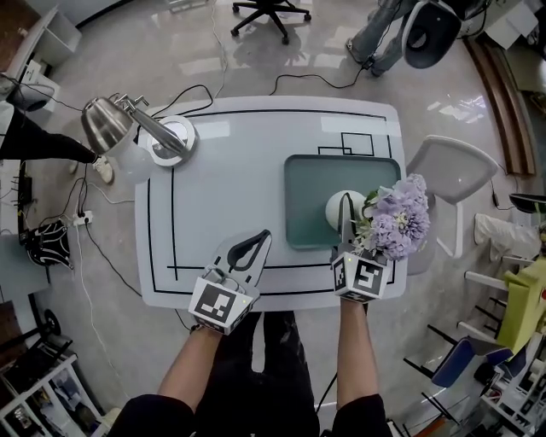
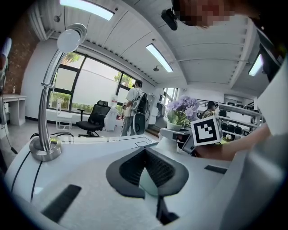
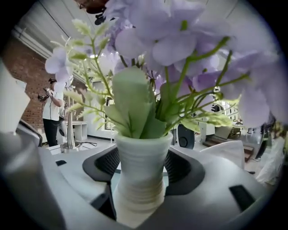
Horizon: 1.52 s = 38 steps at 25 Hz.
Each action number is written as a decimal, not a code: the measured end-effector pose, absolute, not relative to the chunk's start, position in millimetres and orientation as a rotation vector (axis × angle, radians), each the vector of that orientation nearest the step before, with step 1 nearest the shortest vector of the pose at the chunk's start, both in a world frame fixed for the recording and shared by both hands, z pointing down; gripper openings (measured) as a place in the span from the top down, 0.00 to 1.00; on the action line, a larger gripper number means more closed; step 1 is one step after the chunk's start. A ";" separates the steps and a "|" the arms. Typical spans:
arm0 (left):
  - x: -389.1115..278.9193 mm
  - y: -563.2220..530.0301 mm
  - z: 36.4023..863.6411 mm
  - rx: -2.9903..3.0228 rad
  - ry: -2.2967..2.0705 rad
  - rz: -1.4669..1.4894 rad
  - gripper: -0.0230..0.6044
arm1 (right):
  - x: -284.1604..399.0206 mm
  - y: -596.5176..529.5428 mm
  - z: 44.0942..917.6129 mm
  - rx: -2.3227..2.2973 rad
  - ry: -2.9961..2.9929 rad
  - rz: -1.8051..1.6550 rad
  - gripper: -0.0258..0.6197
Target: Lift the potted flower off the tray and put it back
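Two views tell different halves of the potted flower. From the head view it sits at about the four o'clock corner of the green tray, its white pot just inside the rim and its purple blooms spilling toward three o'clock, past the tray's edge. Only the right gripper view shows the pot's ribbed, waisted side and that its long axis runs straight up, with the stems rising to twelve o'clock. The gripper's own body hides the pot's foot there. That view also shows the right gripper with its jaws spread wide and the pot standing between the two dark pads, close on both sides but not squeezed. From overhead one finger is plain along the pot's nine o'clock side, and the other is lost under the leaves. The left gripper hovers over the table near its six o'clock edge, well apart from the tray. Its own view shows the jaws closed tip to tip with nothing between them. That view looks across the tabletop and catches the flower and the other gripper's marker cube from the side. A desk lamp stands at the table's ten o'clock corner, and a white chair is just beside the three o'clock edge. A black office chair is on the floor beyond twelve o'clock. Nothing lies between the grippers and the tray.
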<state>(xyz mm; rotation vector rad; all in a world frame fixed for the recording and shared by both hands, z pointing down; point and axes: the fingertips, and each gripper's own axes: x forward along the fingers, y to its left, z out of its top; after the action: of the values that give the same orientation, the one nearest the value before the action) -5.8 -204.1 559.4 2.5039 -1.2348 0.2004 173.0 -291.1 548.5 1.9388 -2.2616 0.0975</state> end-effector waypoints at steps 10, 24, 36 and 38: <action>-13.6 -201.9 559.0 2.510 -1.250 0.218 0.95 | 175.0 -290.3 548.0 1.958 -2.223 0.064 0.59; -19.9 -196.7 517.9 2.600 -1.231 0.165 0.95 | 166.9 -227.7 464.0 1.933 -2.281 0.049 0.60; -8.3 -164.4 454.6 2.676 -1.231 0.124 0.95 | 156.0 -144.0 399.2 1.879 -2.313 0.076 0.60; -9.4 -165.8 452.1 2.671 -1.256 0.122 0.95 | 156.7 -144.9 399.1 1.870 -2.314 0.076 0.60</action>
<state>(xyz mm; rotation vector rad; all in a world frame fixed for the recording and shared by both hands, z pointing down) -9.4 -165.8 452.1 2.6705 -1.2560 0.1217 156.7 -144.9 399.1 1.8701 -2.3139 0.0759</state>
